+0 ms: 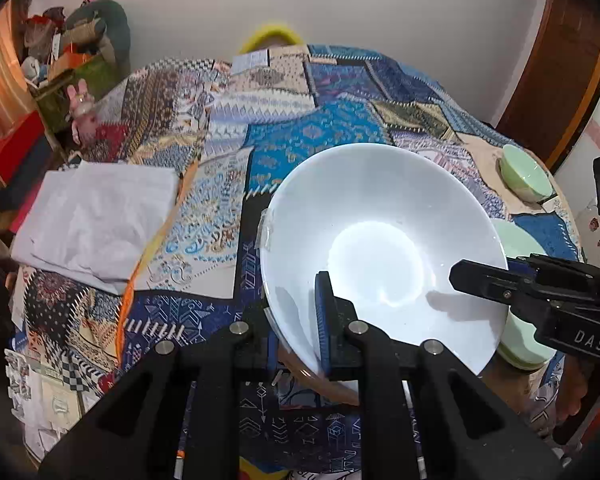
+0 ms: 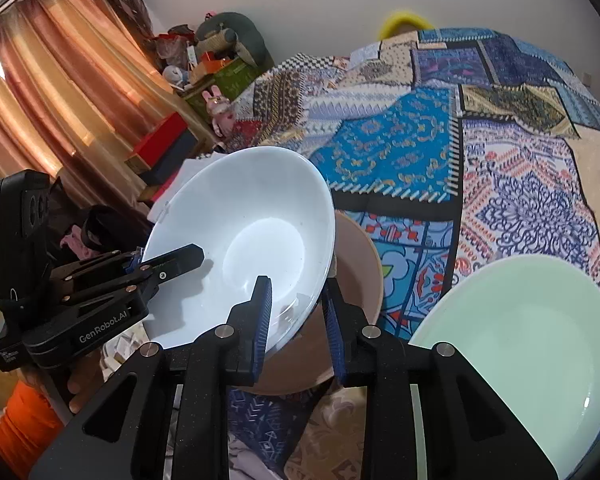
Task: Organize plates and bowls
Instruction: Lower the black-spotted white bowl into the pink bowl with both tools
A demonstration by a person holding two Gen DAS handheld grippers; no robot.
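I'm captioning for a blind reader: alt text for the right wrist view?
Both grippers pinch the rim of a white bowl from opposite sides, above a beige bowl. A pale green plate sits at right on a patterned patchwork cloth.

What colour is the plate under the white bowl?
Light brown plate, best seen from the right wrist view.

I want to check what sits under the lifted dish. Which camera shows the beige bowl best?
The right wrist view: the round beige bowl shows beneath the glossy white bowl. In the left wrist view only a sliver shows.
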